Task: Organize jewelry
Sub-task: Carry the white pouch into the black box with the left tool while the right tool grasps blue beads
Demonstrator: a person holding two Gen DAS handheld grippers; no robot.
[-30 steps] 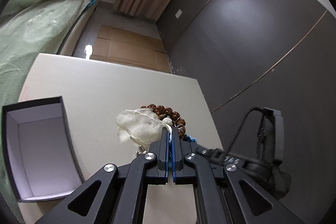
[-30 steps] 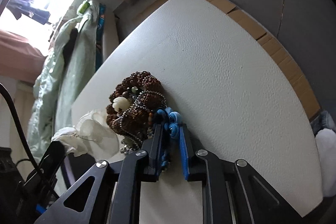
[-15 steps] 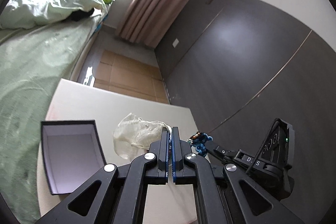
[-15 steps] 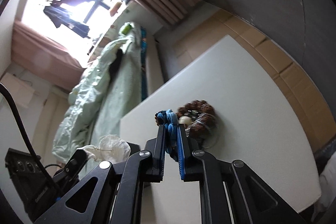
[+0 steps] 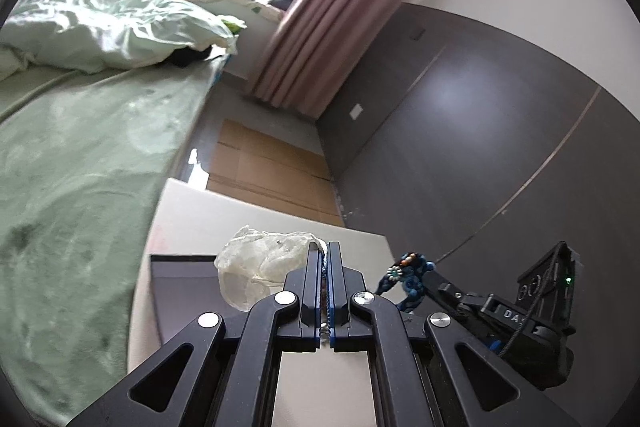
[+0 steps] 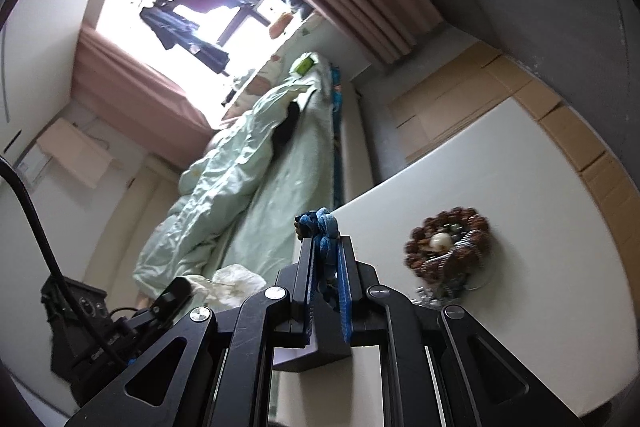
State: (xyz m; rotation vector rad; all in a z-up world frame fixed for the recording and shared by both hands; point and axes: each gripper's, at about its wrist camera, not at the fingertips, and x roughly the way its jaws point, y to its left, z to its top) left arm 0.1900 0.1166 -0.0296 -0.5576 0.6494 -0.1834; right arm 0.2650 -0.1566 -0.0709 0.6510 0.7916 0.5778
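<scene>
My left gripper (image 5: 324,251) is shut on the neck of a sheer white pouch (image 5: 260,267), lifted above the white table (image 5: 224,219). To its right my right gripper (image 5: 416,277) carries a blue braided bracelet (image 5: 404,275). In the right wrist view that gripper (image 6: 326,247) is shut on the blue bracelet (image 6: 322,227), raised off the table (image 6: 500,167). A heap of brown bead bracelets with a white bead (image 6: 448,247) lies on the table to the right. The pouch (image 6: 236,283) shows at lower left beside the left gripper. An open dark box (image 5: 184,275) sits under the pouch.
A bed with a pale green quilt (image 5: 80,131) runs along the table's left side. Cardboard sheets (image 5: 272,167) cover the floor beyond the table, and a dark wall panel (image 5: 460,131) stands to the right. Curtains (image 5: 320,27) hang by the window.
Both grippers have risen off the table. The right one pulled the blue bracelet out of the bead heap, which stays behind. The left one lifted the pouch toward the box.
</scene>
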